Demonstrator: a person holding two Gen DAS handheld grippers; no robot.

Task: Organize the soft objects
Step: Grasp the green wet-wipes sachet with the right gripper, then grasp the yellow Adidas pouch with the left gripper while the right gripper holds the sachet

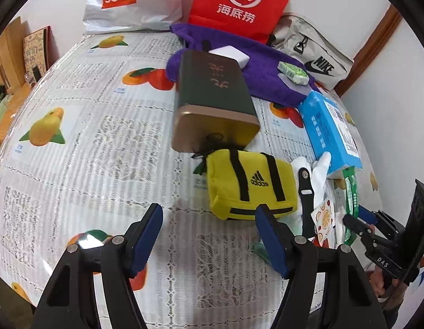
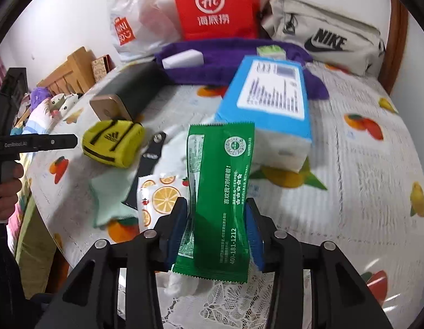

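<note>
1. Two grippers work over one worktop (image 1: 88, 142) spread with a fruit-printed cloth. The right gripper (image 2: 216, 233) pinches a green packet (image 2: 220, 192) between its fingers (image 2: 179, 227), one pad on each side of the wrapper's lower half. The packet stands on end and bows a little, a sign of how soft it is, and a white wad of tissue or cloth shows under its bottom edge.
2. That packet looks lifted clear of the loose pile beside it, probably so it can be carried to a sorted spot; where that spot lies cannot be told.
3. Left on the worktop are a small yellow bag (image 1: 250, 189), a white glove (image 1: 318, 178), a dark strap (image 2: 148, 164), an orange-slice sachet (image 2: 159, 194) and a pale green cloth (image 2: 110, 197), lying close or overlapping.
4. A blue tissue pack (image 2: 269, 101) sits just behind them, and a dark tin (image 1: 214, 101) lies on its side with its end against the yellow bag.
5. A purple towel (image 1: 264, 74) at the back carries a white block (image 1: 231, 54) and a green-and-white pack (image 1: 292, 72).
6. The left gripper (image 1: 209, 235) holds nothing; its fingers (image 1: 146, 241) stand spread, aimed steeply down at the worktop just short of the yellow bag, likely its next pick.
7. Both grippers tilt forward and down, each held by a hand (image 2: 6, 189) at the picture's edge.
</note>
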